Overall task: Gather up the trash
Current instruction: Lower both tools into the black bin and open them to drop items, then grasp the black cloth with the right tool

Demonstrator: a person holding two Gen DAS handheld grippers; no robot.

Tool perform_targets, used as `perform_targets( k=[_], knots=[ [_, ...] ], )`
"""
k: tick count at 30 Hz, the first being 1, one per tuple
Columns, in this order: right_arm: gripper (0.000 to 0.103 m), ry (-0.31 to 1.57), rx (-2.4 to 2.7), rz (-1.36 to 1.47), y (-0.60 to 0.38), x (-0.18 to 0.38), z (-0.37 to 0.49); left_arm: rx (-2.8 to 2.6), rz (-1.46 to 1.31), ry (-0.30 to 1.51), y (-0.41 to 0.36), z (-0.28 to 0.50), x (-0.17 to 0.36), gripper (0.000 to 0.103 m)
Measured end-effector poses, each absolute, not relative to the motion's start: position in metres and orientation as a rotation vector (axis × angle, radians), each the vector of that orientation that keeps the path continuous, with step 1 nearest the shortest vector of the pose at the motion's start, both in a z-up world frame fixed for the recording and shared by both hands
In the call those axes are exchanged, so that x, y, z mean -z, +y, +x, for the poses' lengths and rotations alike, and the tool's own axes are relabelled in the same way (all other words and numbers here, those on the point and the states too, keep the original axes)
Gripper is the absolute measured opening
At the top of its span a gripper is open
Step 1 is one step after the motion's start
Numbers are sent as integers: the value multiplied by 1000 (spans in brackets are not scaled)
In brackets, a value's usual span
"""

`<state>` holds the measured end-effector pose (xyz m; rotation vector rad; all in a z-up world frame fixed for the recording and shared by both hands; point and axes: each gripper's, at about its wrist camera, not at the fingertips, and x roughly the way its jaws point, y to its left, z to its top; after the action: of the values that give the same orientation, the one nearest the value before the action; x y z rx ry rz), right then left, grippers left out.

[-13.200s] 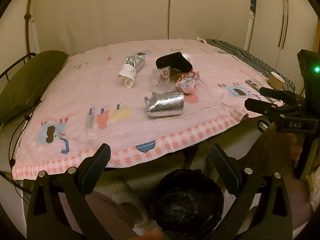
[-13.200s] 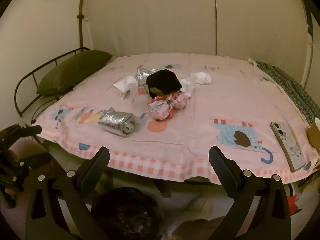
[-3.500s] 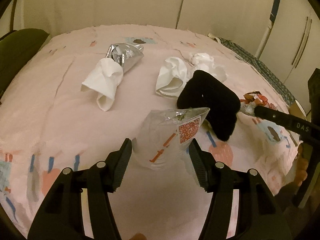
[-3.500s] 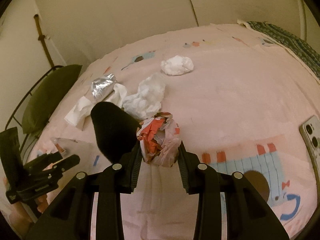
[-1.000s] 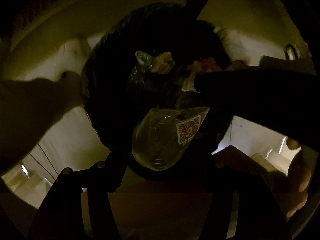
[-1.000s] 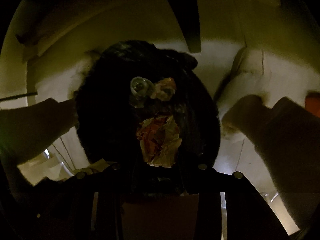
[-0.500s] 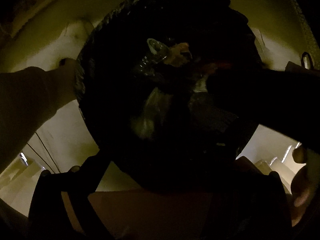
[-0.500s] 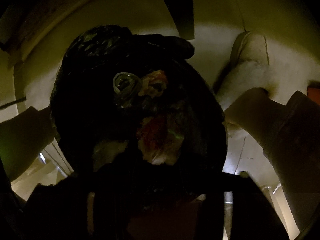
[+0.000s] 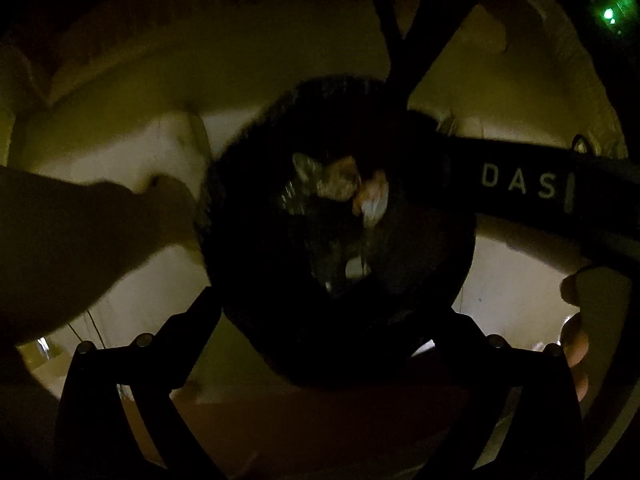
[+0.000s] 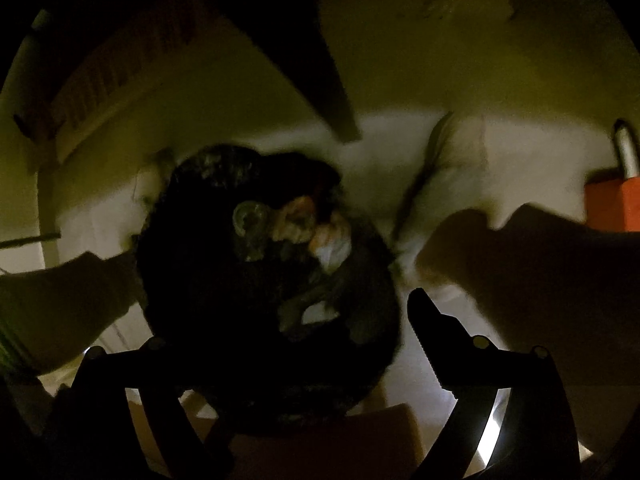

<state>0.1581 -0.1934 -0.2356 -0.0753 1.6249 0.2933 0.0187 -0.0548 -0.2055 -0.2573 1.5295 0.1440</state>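
A: Left wrist view, quick pass: we look straight down into the black trash bag [image 9: 256, 280], and our left gripper [image 9: 320, 320] has its jaws still spreading, nothing between them.

B: Agreed. Our right gripper [image 10: 280, 320] looks the same from its own camera: jaws opening, only the bag's mouth below, no wrapper pinched.

A: So where do we put the trash? We see a crumpled wrapper [image 9: 372, 200] lying in the bag next to something clear and shiny, maybe a plastic bottle [image 9: 300, 184], too dark for us to say.

B: Right wrist view gives us the same heap: wrapper [image 10: 332, 240], round clear thing [image 10: 250, 216], all inside the bag [image 10: 192, 280]. There is a pale scrap lower down [image 10: 316, 314] that we can't name.

A: We also catch the right gripper's arm crossing our left view with lettering on it, and a hand [image 9: 580, 320] at the right edge.

B: Progress call: both loads look dropped, so we judge this round of the task done. How much is left we can't tell, since neither view shows anything but the bag and pale floor [image 10: 400, 140].

A: Then the next step for us is probably lifting both grippers clear and looking for more trash.
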Motion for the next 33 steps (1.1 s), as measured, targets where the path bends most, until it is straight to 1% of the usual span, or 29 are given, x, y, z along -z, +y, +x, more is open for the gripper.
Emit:
perform_targets(
  k=[4, 8, 14, 17, 19, 23, 29, 33],
  knots=[
    [86, 1491, -313, -64, -197, 199, 156, -140, -253, 1425, -59, 12, 171, 97],
    [86, 1269, -343, -82, -206, 145, 154, -150, -275, 1285, -52, 11, 136, 97],
    [87, 1006, -395, -36, -217, 87, 153, -140, -310, 1104, -44, 9, 105, 97],
    [87, 951, -404, -8, -224, 73, 157, -182, -289, 1001, -38, 7, 89, 97],
    [87, 932, -407, 22, -231, 68, 164, -182, -287, 959, -28, 9, 91, 97],
    [87, 876, -400, 59, -239, 64, 174, -174, -297, 875, -12, 13, 76, 97],
    [87, 803, -423, 19, -236, 52, 201, -158, -213, 801, 1, 35, 61, 97],
    [88, 781, -475, -31, -227, 44, 224, -123, -197, 794, 17, 52, 55, 97]
  ],
)
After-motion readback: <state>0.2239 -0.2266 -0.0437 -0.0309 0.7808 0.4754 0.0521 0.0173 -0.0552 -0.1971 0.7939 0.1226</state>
